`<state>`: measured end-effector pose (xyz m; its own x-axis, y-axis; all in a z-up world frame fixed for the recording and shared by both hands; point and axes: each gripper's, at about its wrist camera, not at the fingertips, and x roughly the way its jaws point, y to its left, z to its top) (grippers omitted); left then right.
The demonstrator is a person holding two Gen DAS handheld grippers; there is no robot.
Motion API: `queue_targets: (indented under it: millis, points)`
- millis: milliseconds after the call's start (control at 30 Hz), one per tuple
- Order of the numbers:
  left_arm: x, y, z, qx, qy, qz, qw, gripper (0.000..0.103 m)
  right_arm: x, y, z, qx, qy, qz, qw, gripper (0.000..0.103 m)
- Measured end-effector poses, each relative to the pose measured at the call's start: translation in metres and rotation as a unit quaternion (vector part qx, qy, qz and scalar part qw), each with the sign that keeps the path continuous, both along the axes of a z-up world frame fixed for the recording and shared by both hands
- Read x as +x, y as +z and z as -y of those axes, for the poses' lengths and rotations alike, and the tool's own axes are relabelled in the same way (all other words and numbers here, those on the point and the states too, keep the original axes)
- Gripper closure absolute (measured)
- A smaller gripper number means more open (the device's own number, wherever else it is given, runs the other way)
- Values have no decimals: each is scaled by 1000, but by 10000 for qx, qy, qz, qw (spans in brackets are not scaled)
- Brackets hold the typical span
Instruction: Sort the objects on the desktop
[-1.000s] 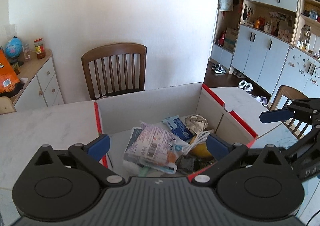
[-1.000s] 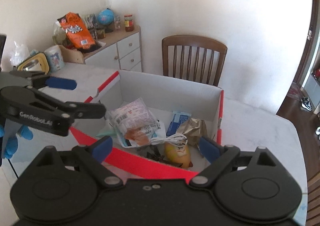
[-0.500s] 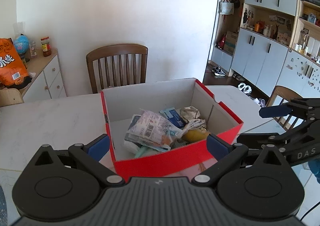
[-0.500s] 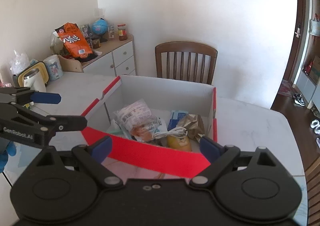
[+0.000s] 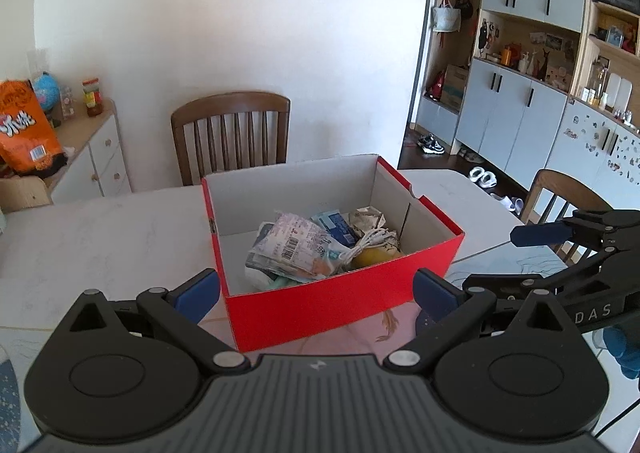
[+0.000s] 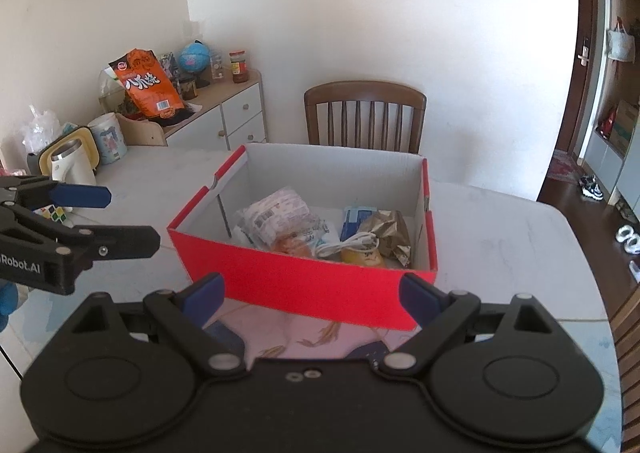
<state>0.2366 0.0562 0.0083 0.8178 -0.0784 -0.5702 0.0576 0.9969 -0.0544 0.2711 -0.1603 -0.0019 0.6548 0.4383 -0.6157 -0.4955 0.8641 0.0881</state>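
Both grippers, left (image 5: 316, 291) and right (image 6: 311, 295), gape empty before the red box (image 5: 340, 297)

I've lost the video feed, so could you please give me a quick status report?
Left gripper and right gripper open, empty. Red box on table, holding packets and white cable. Nothing in the way.

Left gripper (image 5: 316, 291), right gripper (image 6: 312, 295): fingers apart, empty.

1 box (image 5: 340, 301), 2 chairs (image 5: 231, 137), 2 tools (image 5: 316, 287).
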Motion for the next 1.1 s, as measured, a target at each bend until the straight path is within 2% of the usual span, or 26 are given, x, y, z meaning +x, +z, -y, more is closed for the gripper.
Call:
queue_targets:
  millis: [200,533,800,1100]
  points:
    - [-4,-1,2,-177,-23,-190,9997,0,-9,-3,1,-29,-63,-26,10000,8]
    - [-9,-16,4,-146,143,-372,9991,0,-15,-9,7,-4,-179,-139,9997,8]
    - [-10,-23,4,-104,80,-469,9988,0,-14,-14,13,-33,-322,-230,9992,8]
    - [-8,-25,2,-256,94,-522,9983,0,-15,-17,15,-66,-404,-269,9988,8]
